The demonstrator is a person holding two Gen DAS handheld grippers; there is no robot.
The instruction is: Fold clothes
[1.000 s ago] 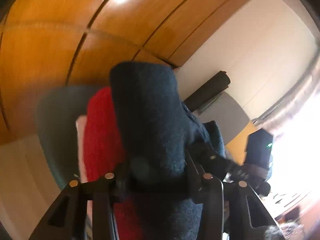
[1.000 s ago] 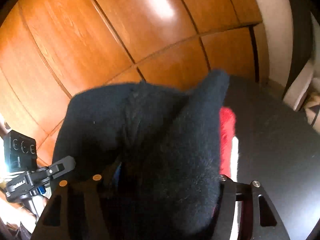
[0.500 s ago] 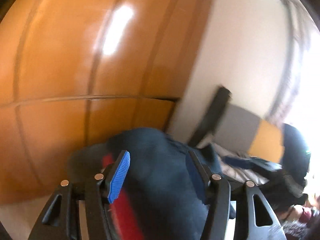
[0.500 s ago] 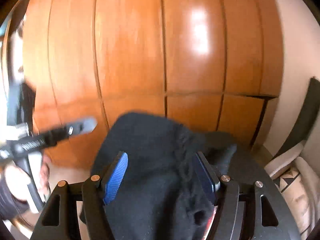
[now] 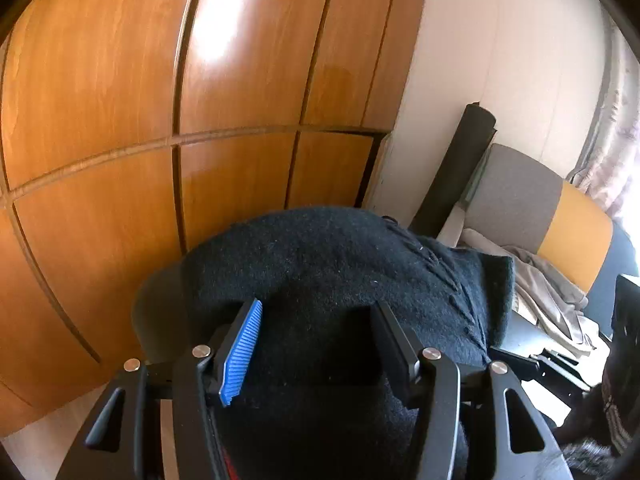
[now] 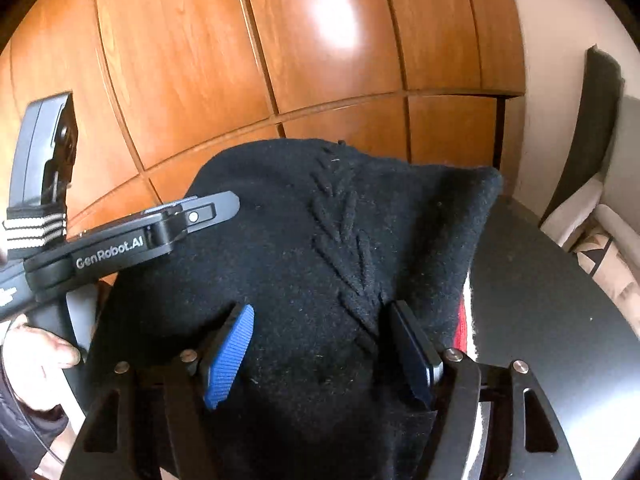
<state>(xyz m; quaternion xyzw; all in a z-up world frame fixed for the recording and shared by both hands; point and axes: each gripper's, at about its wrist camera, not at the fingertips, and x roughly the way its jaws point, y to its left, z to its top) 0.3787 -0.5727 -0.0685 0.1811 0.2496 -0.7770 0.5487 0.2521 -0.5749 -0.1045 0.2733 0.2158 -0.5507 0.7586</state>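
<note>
Black knit folded and set on the stack; both my jaws stand spread.

My left gripper (image 5: 316,344) and right gripper (image 6: 320,348) hover with jaws apart over the black cable-knit sweater (image 6: 332,248), pinching nothing. It lies folded on a red knitted garment (image 6: 462,322) and a white one (image 6: 472,336) on the round dark table (image 6: 540,300). I count three stacked garments, two grippers; this fold looks done, and the beige clothes (image 5: 548,292) on the chair may remain.

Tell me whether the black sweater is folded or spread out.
Folded: the black sweater lies as a compact doubled bundle on the dark table, edges turned under.
</note>
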